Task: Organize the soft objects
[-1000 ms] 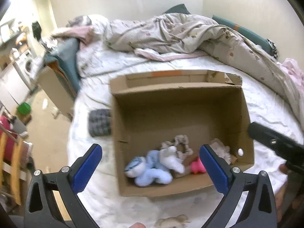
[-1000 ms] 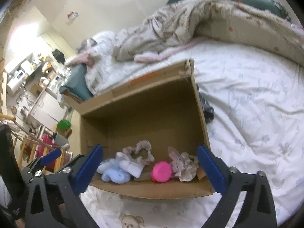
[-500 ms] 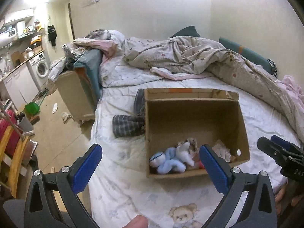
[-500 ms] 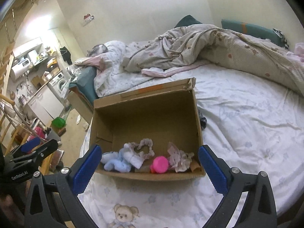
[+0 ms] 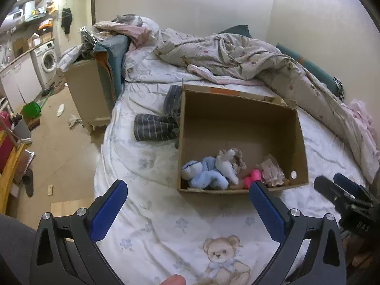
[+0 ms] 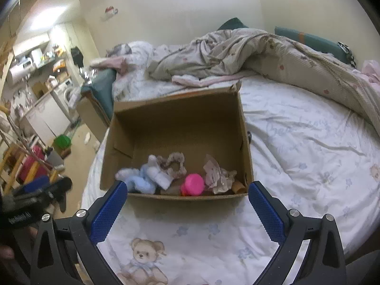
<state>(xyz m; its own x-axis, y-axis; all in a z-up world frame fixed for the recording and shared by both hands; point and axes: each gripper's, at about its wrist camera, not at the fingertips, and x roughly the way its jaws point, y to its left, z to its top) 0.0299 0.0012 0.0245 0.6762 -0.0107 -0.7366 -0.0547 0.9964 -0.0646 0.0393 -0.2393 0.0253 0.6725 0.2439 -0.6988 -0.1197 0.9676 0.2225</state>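
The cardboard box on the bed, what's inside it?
Brown cardboard box: light blue plush toy, frilly scrunchie, pink round object, crumpled floral fabric. Anything beneath them is hidden.

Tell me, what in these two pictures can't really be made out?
- Brown object in the cardboard box, right wrist view: mostly hidden behind the near wall and the crumpled pale pink cloth.
- Dark striped fabric beside the box, left wrist view: partly hidden by the box wall.
- Left claw, right wrist view: blurred.
- Kitchen shelf clutter, left wrist view: too small.
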